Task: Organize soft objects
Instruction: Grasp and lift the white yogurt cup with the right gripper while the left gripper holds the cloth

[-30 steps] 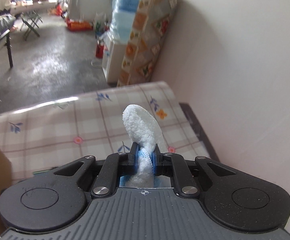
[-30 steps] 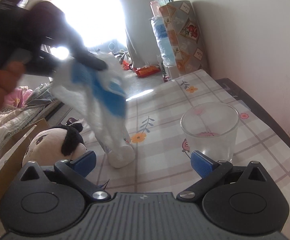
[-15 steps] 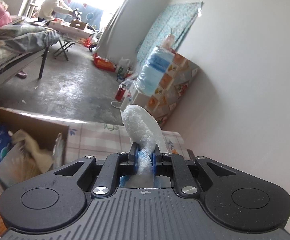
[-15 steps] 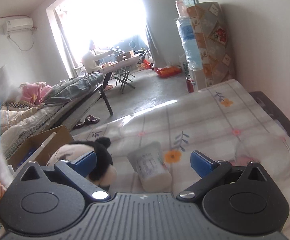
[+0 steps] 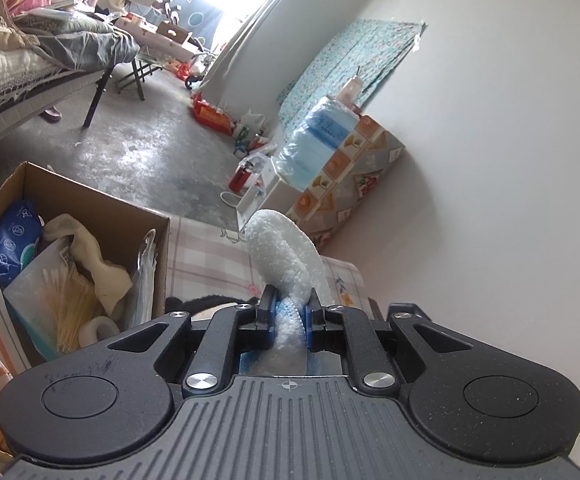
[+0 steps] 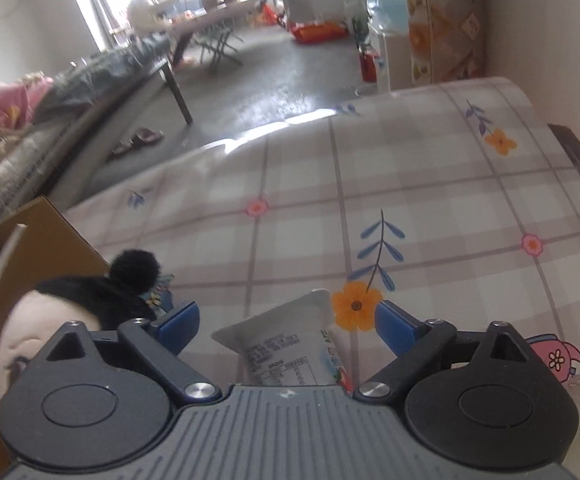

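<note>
Clamping a fluffy white-and-blue towel just right of the open brown cardboard box, the left gripper risks dropping it short, while the right gripper, closing, straddles an untouched white squeeze tube.

The cloth was fluffy white with a blue edge, pinched between blue pads on black fingers. The tablecloth was pale grey-beige plaid with orange and pink flowers and blue leaf sprigs. The plush toy had a cream face and black hair. The tube was white with dark print. The cardboard box was brown, holding a blue packet
</note>
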